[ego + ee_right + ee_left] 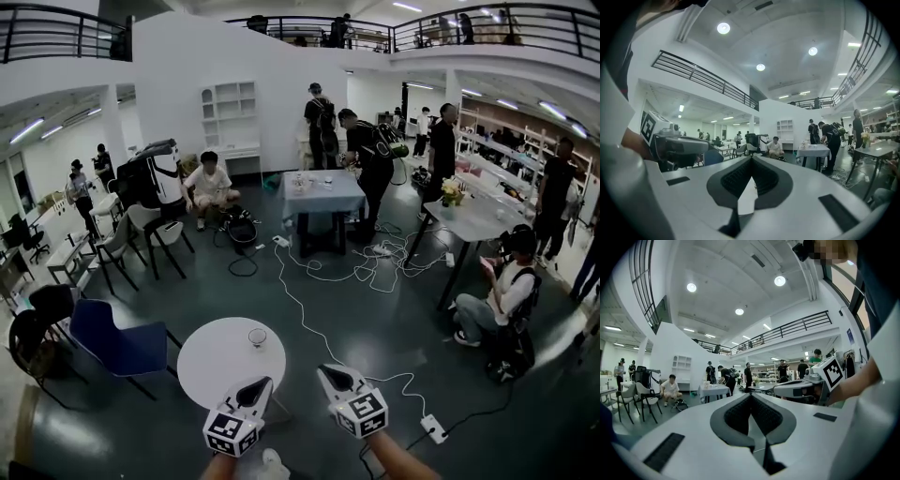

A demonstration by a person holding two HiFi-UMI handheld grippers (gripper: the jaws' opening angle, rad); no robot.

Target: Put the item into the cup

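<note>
Both tools are held low and close to the person, side by side but apart. The left tool (262,384) has its jaws pressed together with nothing between them, and its tip shows over the near rim of the round white counter (211,370). The right tool (324,372) (over dark floor, just right of that counter) is likewise pressed together and holds nothing. A clear cup (257,337) stands upright on the counter's far part. A blue chair (117,347) sits left of it. Beyond, a white cable (298,309) snakes across the floor towards a cloth-covered counter (323,197) where people stand.
</note>
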